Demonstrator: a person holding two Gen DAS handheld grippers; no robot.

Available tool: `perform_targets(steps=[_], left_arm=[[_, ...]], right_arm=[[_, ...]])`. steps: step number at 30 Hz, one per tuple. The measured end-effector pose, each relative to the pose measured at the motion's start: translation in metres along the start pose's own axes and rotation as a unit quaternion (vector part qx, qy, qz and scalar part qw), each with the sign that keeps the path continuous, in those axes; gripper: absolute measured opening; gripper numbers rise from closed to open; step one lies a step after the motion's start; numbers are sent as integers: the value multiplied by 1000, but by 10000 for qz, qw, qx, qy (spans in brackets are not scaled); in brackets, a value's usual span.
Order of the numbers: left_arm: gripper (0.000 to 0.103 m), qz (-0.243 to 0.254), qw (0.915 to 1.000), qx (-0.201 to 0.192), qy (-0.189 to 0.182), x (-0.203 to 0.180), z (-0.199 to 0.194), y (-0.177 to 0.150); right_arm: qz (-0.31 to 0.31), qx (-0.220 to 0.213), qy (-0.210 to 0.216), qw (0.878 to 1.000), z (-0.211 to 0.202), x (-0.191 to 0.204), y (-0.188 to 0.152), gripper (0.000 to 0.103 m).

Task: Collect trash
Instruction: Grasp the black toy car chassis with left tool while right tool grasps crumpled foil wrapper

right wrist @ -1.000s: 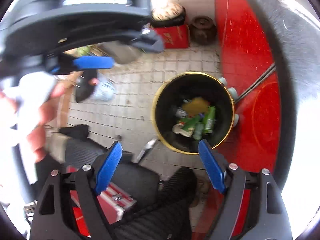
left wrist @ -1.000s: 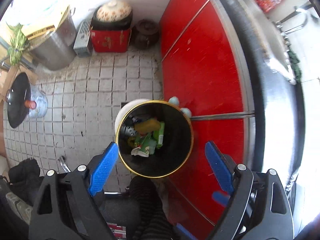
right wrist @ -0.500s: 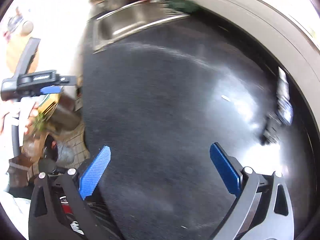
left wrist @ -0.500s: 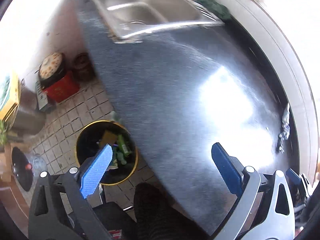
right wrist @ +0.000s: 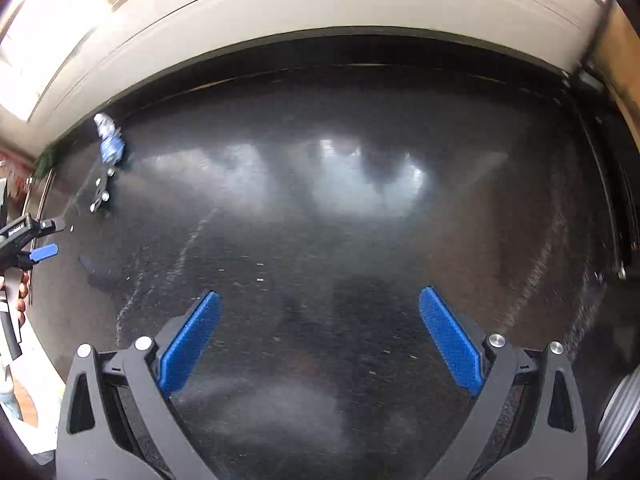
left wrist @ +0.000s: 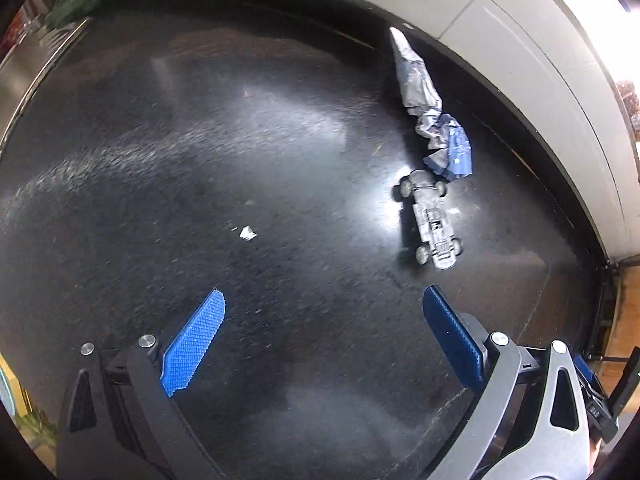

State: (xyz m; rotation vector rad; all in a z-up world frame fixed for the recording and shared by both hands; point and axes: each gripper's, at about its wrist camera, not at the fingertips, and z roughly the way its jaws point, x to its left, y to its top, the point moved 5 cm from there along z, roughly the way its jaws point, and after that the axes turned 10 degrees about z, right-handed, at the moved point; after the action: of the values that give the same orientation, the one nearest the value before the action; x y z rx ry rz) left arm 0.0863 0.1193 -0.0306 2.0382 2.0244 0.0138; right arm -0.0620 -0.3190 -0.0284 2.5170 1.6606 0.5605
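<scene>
Your left gripper (left wrist: 324, 316) has its blue fingers (left wrist: 194, 346) spread wide apart, nothing between them, hovering over the dark glossy surface (left wrist: 200, 140). Your right gripper (right wrist: 320, 316) is the same story: fingers (right wrist: 450, 340) wide apart and holding nothing, above a bare stretch of that surface.

From the left wrist view, just ahead of the finger gap at about 11 o'clock, there's a tiny white scrap (left wrist: 247, 233) lying on the surface. Out at 1 o'clock sits a small grey toy car (left wrist: 432, 220), its underside facing up, wheels showing. Right at its far end, touching or nearly so, lies the crumpled blue-and-silver wrapper (left wrist: 430, 108), stretching away towards the pale wall (left wrist: 500, 52) at the back edge.

From the right wrist view, that same wrapper (right wrist: 109, 140) and toy car (right wrist: 101, 192) are well off at 10 o'clock, close to the back wall, and your left gripper (right wrist: 40, 240) shows at the 9 o'clock edge.
</scene>
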Motion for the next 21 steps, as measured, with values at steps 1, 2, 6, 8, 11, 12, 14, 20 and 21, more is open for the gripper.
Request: perform_targets(steps=[1,2,6,8,11,12,14,20,21], left_arm=[[96,82,10000,29,20,-10,4,5],[96,190,9998,79,38,-20,10,11],[96,466,9986,179,193,-52,29,31],[96,604,9968,189,490,-59,39,38],[96,797,9938,219,745,-65,53,45],[96,935,9918,179,847,-65,54,45],[96,1207,9884,45,918,-63,55,44],[95,1515,9849,-57,840,-49,55,55],[95,1534,9846,-71,832,-43,52,54]], right_arm=[[250,-45,-7,9997,-4,-18,-1,96],[472,-79,-19,9989,-9,-34,-4,96],[845,-91,-199,9962,-23,-75,-20,96],[930,-178,-253,9952,-30,-89,-19,96],[1005,-226,-244,9944,-36,-91,-15,96],[981,-238,-240,9946,-36,-88,-11,96],[881,-238,-219,9956,-32,-76,0,96],[461,5,-1,9989,-6,-21,23,96],[349,59,44,9994,-1,-9,26,96]])
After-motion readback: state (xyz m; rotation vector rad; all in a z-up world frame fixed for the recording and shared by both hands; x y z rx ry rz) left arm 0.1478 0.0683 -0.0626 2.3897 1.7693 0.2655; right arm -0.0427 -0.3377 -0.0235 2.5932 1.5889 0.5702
